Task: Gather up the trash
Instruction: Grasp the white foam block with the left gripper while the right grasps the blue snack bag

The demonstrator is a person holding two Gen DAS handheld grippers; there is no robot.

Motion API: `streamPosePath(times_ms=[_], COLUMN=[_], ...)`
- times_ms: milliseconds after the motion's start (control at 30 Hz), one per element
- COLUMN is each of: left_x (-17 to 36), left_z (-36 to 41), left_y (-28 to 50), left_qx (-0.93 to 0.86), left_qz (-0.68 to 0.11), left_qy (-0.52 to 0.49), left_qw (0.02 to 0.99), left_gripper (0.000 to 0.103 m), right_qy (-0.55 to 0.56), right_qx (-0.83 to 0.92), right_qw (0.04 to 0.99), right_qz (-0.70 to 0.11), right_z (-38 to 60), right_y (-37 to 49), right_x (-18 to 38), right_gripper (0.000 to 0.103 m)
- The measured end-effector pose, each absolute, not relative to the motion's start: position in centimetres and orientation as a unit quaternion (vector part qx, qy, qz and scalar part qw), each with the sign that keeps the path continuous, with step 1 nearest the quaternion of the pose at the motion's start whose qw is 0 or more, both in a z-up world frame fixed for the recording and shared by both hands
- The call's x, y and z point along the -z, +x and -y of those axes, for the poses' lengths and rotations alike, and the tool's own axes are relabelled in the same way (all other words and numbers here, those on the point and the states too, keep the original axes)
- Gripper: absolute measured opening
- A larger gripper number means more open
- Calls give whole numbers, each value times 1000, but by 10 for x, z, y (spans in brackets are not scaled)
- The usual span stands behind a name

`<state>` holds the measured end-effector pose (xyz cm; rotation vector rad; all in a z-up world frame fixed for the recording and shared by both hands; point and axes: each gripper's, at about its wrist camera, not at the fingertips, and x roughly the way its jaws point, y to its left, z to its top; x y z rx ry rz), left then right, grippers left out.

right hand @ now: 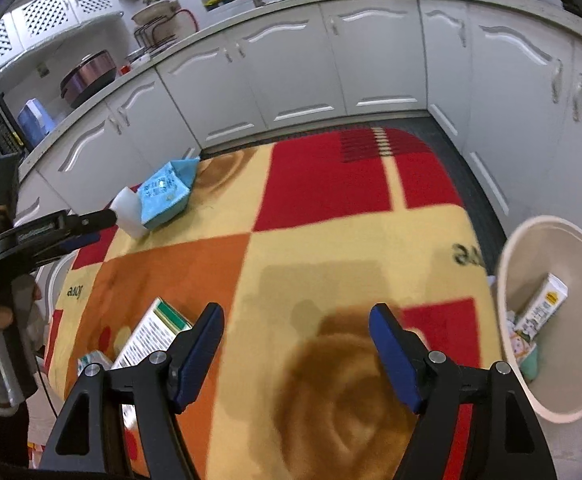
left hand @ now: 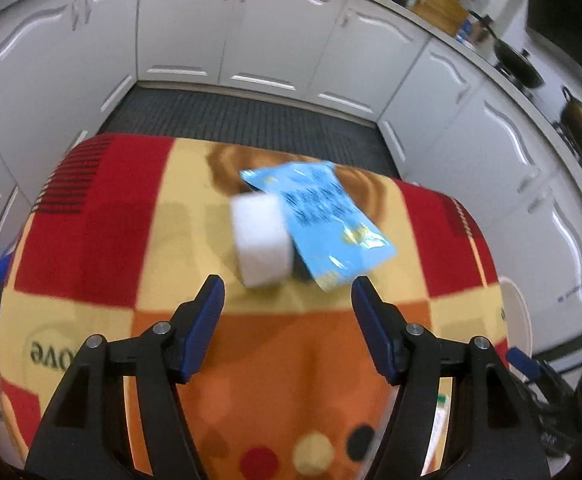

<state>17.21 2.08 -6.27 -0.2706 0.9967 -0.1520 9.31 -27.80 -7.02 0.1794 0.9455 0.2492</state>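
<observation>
Two pieces lie touching ahead of the spread, empty left hand-held gripper (left hand: pixel 287 292): white foam block (left hand: pixel 262 240) and blue wrapper (left hand: pixel 323 220) on the patterned blanket (left hand: pixel 131 240); best straddle the block squarely, then close; right hand-held gripper (right hand: pixel 297 320) spread, idle.

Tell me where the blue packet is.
The blue packet lies on the patterned rug, touching the white block, just ahead of the open left tongs.

White kitchen cabinets (left hand: pixel 275 36) surround a dark ribbed floor mat (left hand: pixel 243 120).
</observation>
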Motion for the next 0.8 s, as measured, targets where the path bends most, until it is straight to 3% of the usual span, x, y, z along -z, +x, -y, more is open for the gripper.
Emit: streamPosePath(times_ms=[267, 300, 367, 567, 800], left_x=[85, 87, 92, 82, 70], left_z=[-29, -31, -34, -53, -81], left_y=[208, 212, 218, 208, 179], left_qx=[71, 78, 82, 97, 100], left_qz=[-473, -471, -478, -478, -468], left_qy=[-155, -165, -168, -156, -144], left_qw=[864, 863, 858, 859, 866], left_gripper=[62, 58, 29, 27, 27], right_qy=[66, 63, 59, 34, -2], right_qx=[-153, -158, -167, -197, -218], right_qw=[879, 879, 878, 876, 865], right_qz=[-446, -445, -444, -439, -452], right_z=[239, 233, 224, 189, 136], right_y=[120, 123, 130, 155, 201], right_x=[61, 60, 58, 53, 60], right_gripper=[73, 73, 73, 82, 84])
